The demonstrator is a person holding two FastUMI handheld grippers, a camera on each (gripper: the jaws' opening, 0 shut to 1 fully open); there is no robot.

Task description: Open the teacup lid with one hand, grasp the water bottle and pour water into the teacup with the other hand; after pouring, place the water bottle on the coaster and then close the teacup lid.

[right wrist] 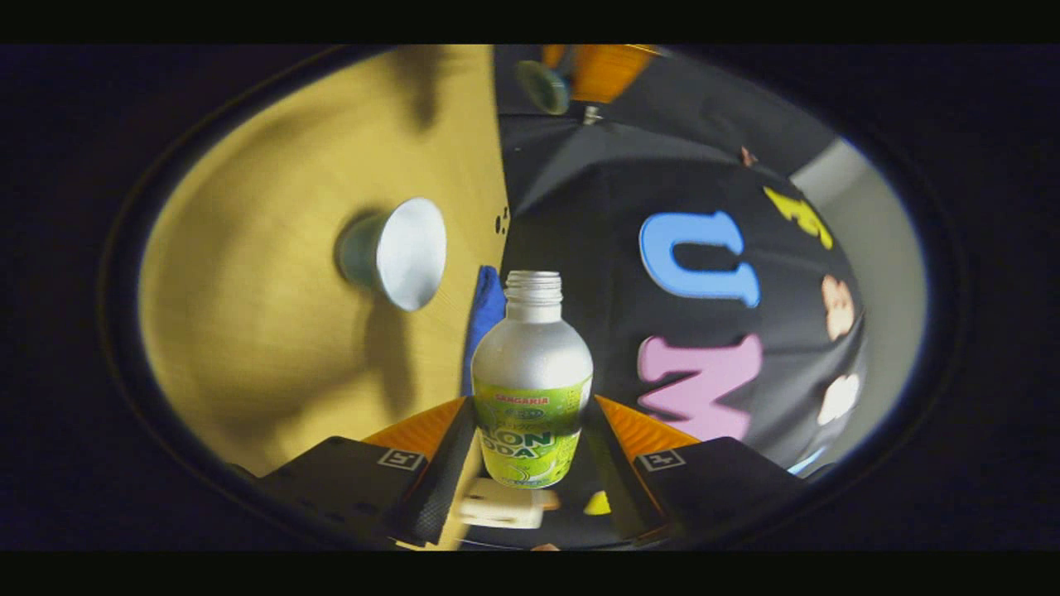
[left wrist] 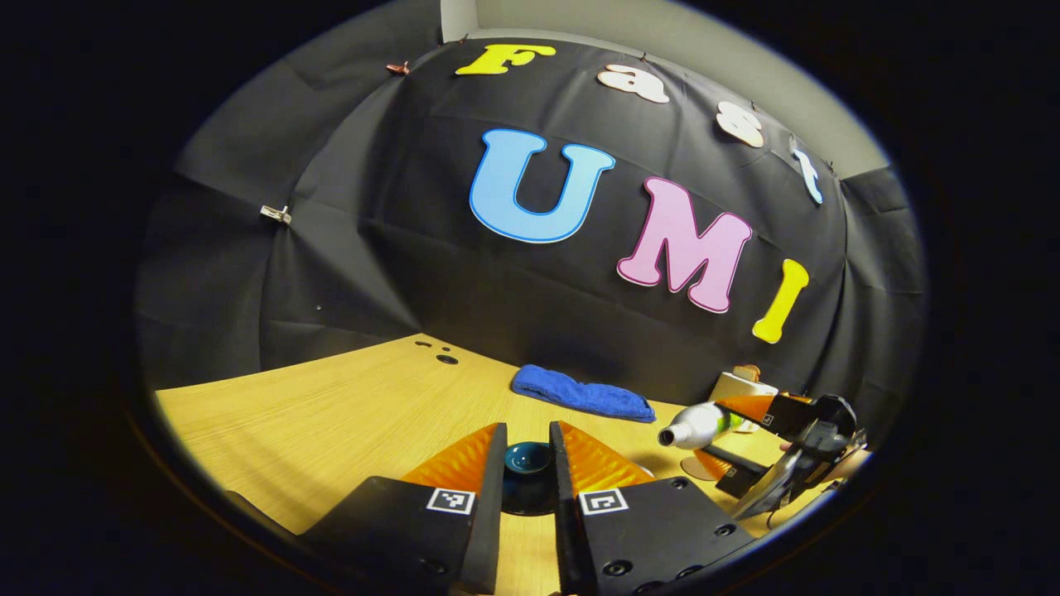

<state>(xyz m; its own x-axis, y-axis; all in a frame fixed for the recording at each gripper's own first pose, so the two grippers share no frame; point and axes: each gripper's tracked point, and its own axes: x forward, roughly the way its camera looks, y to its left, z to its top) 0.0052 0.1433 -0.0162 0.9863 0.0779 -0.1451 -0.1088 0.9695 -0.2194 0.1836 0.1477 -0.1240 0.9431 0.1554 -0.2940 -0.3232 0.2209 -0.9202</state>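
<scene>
The left gripper [left wrist: 527,472] holds the dark lid [left wrist: 528,459] between its narrowly set fingers, above the table [left wrist: 331,422]. The right gripper [right wrist: 530,451] has both fingers pressed on the label of the uncapped bottle [right wrist: 531,372], which the left gripper view shows tipped on its side, mouth toward the centre; its contents cannot be told. In the right gripper view the cup [right wrist: 397,252] stands open on the table, pale inside, with no water discernible, near a blue cloth [right wrist: 484,310]; a coaster [left wrist: 700,469] lies just under the bottle.
</scene>
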